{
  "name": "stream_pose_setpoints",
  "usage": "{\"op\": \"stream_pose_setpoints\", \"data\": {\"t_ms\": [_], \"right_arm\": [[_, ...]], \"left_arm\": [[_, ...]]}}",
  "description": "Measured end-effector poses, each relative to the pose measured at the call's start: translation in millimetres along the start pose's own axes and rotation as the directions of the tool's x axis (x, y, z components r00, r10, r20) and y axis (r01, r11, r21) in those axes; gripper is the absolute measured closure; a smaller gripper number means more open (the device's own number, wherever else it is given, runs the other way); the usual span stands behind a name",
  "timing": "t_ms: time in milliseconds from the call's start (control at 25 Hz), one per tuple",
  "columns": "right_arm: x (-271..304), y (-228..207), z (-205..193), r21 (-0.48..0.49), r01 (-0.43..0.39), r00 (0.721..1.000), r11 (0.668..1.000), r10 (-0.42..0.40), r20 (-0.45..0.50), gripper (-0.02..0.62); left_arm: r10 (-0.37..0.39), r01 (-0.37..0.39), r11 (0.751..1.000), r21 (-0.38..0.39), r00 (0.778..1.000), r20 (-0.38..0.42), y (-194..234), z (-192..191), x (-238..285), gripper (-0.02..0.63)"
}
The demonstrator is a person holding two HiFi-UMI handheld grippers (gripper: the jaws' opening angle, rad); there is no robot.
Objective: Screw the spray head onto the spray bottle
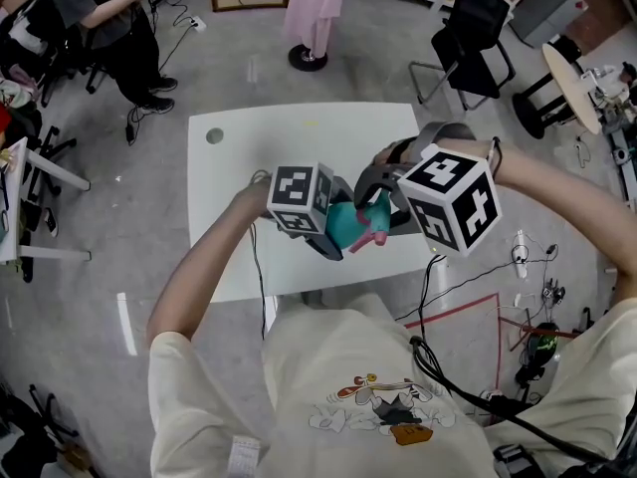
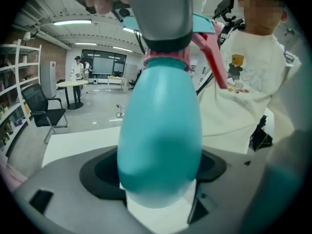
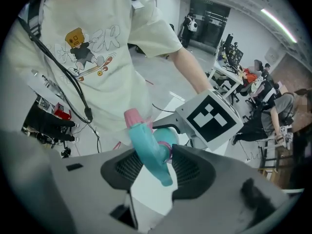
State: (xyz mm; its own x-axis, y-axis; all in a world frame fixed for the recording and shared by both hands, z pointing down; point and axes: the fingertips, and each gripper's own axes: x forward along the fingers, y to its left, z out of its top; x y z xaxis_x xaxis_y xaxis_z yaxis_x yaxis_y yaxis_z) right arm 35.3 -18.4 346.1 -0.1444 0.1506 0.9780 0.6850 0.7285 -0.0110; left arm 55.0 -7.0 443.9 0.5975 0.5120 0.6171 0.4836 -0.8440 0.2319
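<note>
My left gripper [image 1: 334, 231] is shut on the body of a teal spray bottle [image 1: 343, 224], held in the air over the front of the white table [image 1: 299, 137]. In the left gripper view the bottle [image 2: 161, 145] fills the space between the jaws, neck pointing away. A teal spray head [image 3: 148, 147] with a pink trigger [image 2: 212, 57] and pink collar [image 2: 165, 60] sits on the bottle's neck. My right gripper [image 3: 152, 165] is closed on this head from the opposite side, with a pad against each side of it. Both marker cubes nearly meet in the head view.
A black office chair [image 1: 468, 38] and a round table [image 1: 572, 83] stand beyond the white table at the right. A seated person [image 1: 109, 18] is at the far left. Cables [image 1: 518, 257] and red floor tape [image 1: 468, 307] lie at the right.
</note>
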Motion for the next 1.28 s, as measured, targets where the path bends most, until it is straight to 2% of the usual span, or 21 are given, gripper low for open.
{"op": "stream_pose_setpoints", "data": {"t_ms": [80, 160, 240, 360, 440, 520, 600, 800, 960, 1120, 1280], "right_arm": [[3, -2, 1, 0.008, -0.001, 1.0, 1.0, 0.001, 0.0, 0.419], [7, -5, 1, 0.01, -0.001, 1.0, 1.0, 0.001, -0.004, 0.462], [9, -4, -2, 0.024, -0.006, 1.0, 1.0, 0.006, -0.006, 0.465], [6, 3, -10, 0.091, -0.006, 1.0, 0.996, 0.005, 0.012, 0.466], [4, -2, -15, 0.153, 0.001, 1.0, 0.988, -0.005, 0.025, 0.466], [3, -11, -20, 0.206, 0.005, 0.999, 0.979, -0.012, 0.031, 0.466], [4, -16, -23, 0.245, 0.0, 0.999, 0.97, -0.011, 0.042, 0.466], [2, -25, -22, 0.315, -0.018, 0.996, 0.949, -0.01, 0.085, 0.466], [0, -32, -24, 0.364, -0.024, 0.993, 0.931, -0.018, 0.113, 0.466], [0, -39, -21, 0.414, -0.026, 0.993, 0.91, -0.023, 0.112, 0.466], [2, -46, -22, 0.507, -0.028, 0.994, 0.862, -0.031, 0.109, 0.466]], "left_arm": [[-0.006, 0.006, 1.0, 0.004, 1.0, -0.001, -2, -1, 1, 0.198], [-0.009, 0.009, 1.0, 0.001, 1.0, 0.004, -3, -5, 2, 0.198], [0.003, -0.003, 1.0, -0.012, 1.0, 0.016, 0, -4, 7, 0.198], [0.055, -0.052, 0.997, -0.057, 0.997, 0.049, 6, 6, 13, 0.198], [0.127, -0.12, 0.987, -0.105, 0.99, 0.064, 15, 8, 10, 0.198], [0.23, -0.219, 0.962, -0.162, 0.971, 0.057, 26, 4, 2, 0.198], [0.33, -0.315, 0.926, -0.207, 0.943, 0.041, 35, 0, -2, 0.198], [0.49, -0.466, 0.844, -0.266, 0.872, 0.027, 47, -5, -14, 0.198], [0.555, -0.518, 0.799, -0.307, 0.831, 0.043, 53, -6, -19, 0.198], [0.591, -0.549, 0.77, -0.324, 0.805, 0.041, 54, -10, -26, 0.198], [0.63, -0.576, 0.729, -0.371, 0.776, 0.033, 55, -13, -29, 0.198]]}}
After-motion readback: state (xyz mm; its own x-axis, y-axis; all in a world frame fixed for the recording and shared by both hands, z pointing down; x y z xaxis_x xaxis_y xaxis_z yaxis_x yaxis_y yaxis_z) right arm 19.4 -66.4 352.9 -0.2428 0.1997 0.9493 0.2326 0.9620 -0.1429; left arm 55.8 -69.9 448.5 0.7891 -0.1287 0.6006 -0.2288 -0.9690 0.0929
